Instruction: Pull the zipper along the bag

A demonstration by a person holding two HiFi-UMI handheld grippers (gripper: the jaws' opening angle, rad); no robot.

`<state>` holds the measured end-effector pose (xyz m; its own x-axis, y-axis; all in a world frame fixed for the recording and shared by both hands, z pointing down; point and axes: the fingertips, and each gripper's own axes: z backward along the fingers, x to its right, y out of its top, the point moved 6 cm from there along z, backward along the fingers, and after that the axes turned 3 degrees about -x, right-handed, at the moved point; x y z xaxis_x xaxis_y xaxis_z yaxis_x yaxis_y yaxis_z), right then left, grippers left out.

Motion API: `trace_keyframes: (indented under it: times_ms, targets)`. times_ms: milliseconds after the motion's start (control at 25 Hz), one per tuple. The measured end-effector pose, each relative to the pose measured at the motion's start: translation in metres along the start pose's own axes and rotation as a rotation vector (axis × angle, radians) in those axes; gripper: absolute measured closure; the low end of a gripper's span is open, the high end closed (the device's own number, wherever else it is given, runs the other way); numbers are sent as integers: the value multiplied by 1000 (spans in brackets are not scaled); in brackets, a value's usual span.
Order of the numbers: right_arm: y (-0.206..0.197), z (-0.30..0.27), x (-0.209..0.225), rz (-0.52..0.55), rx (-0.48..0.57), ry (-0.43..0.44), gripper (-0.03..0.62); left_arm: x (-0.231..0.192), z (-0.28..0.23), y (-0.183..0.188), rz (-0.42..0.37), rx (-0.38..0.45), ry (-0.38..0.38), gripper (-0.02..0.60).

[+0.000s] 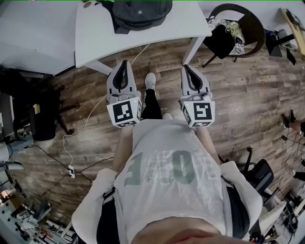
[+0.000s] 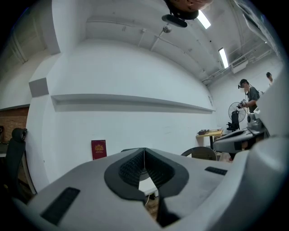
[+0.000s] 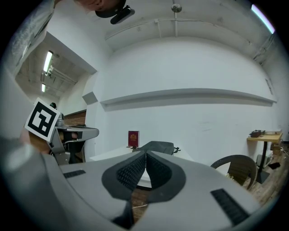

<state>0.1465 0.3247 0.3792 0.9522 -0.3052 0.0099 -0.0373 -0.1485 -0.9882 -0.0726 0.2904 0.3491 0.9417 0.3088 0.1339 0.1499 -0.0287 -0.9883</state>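
Open air lies between my left gripper (image 1: pixel 125 63), my right gripper (image 1: pixel 186 66) and the table's (image 1: pixel 95 33) near edge. Left of the bag (image 1: pixel 140 13) the top is bare, free to pass. A chair (image 1: pixel 248 28) crowds its right edge. A wall (image 2: pixel 135 117) closes off the far side.

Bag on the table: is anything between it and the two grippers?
Nothing visible does. The bag lies on the white table; only open air and bare tabletop separate it from the left gripper and right gripper.
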Motion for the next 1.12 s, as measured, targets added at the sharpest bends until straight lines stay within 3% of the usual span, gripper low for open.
trace_keyframes:
  times_ms: [840,1120]
  targets:
    - [56,-280,5,73,-47,8,565,-152,-236,-6,54,-4,-34,554]
    - [61,-330,13,80,-56,-32,565,-183,-292,-9,47,-1,-48,554]
